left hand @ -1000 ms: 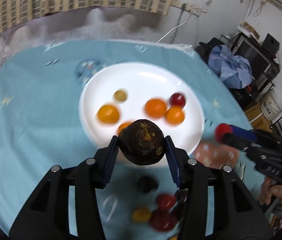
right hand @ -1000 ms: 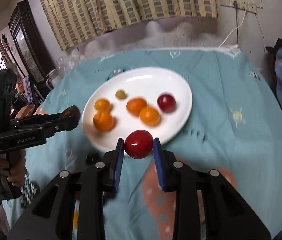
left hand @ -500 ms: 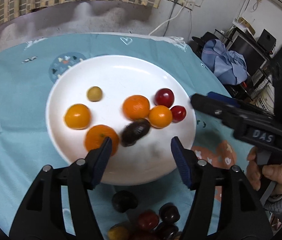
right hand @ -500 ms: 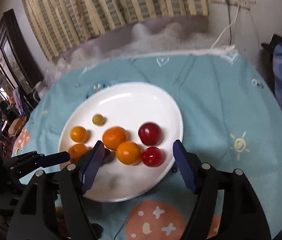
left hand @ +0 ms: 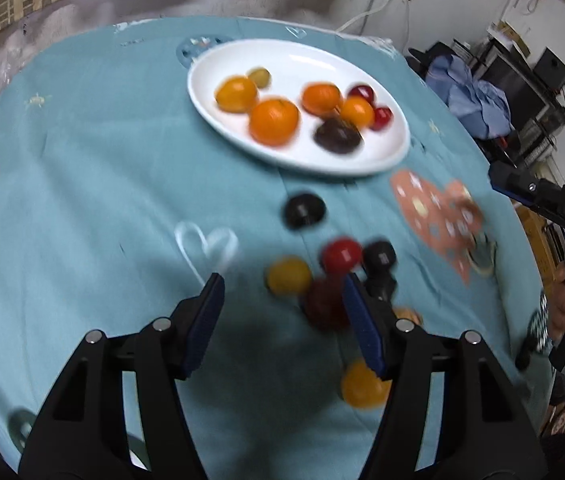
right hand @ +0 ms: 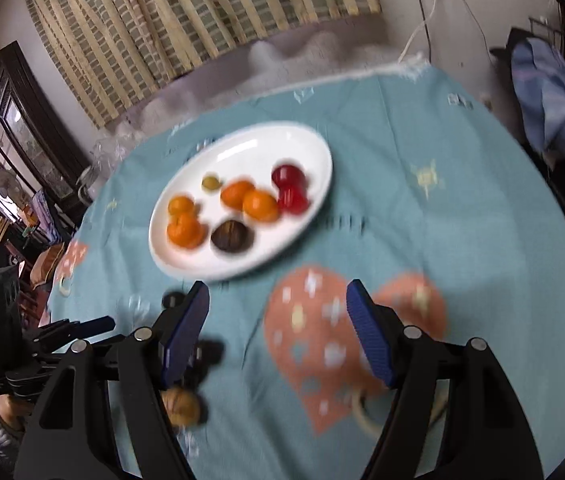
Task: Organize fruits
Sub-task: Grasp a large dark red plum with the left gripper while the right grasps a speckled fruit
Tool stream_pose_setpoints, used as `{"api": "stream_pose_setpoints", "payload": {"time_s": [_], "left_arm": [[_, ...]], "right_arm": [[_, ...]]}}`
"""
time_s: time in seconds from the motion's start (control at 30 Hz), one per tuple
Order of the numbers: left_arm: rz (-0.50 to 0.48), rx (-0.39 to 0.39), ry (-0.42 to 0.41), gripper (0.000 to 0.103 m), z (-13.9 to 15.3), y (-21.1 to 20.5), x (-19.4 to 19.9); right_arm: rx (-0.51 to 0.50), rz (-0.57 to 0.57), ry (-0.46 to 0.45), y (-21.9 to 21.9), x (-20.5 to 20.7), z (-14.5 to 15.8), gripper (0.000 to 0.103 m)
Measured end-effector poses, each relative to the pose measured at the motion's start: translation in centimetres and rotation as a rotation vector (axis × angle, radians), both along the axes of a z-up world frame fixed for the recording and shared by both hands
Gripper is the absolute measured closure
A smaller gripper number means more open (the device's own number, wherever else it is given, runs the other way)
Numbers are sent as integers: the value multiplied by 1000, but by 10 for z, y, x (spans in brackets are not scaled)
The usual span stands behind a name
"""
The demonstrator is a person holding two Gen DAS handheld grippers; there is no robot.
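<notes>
Both tools hung released and empty: the left gripper (left hand: 282, 312) over the loose fruits (left hand: 324, 276) lying on the tablecloth (left hand: 82, 160) just short of the plate (left hand: 396, 148), the right gripper (right hand: 278, 320) nearby. The dark fruit (right hand: 231, 236) sat on the plate beside the oranges (right hand: 258, 204).

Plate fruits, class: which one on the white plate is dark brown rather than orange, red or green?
The dark brown fruit at the near edge of the white plate, beside the biggest orange. It is the only dark one there.
</notes>
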State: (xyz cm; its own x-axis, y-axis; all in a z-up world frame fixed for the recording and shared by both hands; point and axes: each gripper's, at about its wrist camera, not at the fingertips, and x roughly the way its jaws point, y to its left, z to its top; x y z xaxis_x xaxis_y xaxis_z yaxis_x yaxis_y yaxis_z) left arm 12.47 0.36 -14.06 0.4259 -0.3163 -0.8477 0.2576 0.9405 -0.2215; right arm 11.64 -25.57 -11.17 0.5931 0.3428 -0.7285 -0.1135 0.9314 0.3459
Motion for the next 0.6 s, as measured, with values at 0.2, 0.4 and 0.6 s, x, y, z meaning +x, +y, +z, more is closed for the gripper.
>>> {"api": "stream_pose_setpoints", "payload": {"time_s": [0.2, 0.4, 0.6], "left_arm": [[-32, -16, 33, 40, -13, -22, -6], [-26, -52, 79, 41, -30, -26, 3], [-24, -81, 79, 46, -32, -21, 5]], "right_arm": [[-9, 13, 49, 1, -26, -8, 32], [0, 4, 55, -1, -31, -8, 32], [5, 10, 63, 0, -34, -9, 32]]}}
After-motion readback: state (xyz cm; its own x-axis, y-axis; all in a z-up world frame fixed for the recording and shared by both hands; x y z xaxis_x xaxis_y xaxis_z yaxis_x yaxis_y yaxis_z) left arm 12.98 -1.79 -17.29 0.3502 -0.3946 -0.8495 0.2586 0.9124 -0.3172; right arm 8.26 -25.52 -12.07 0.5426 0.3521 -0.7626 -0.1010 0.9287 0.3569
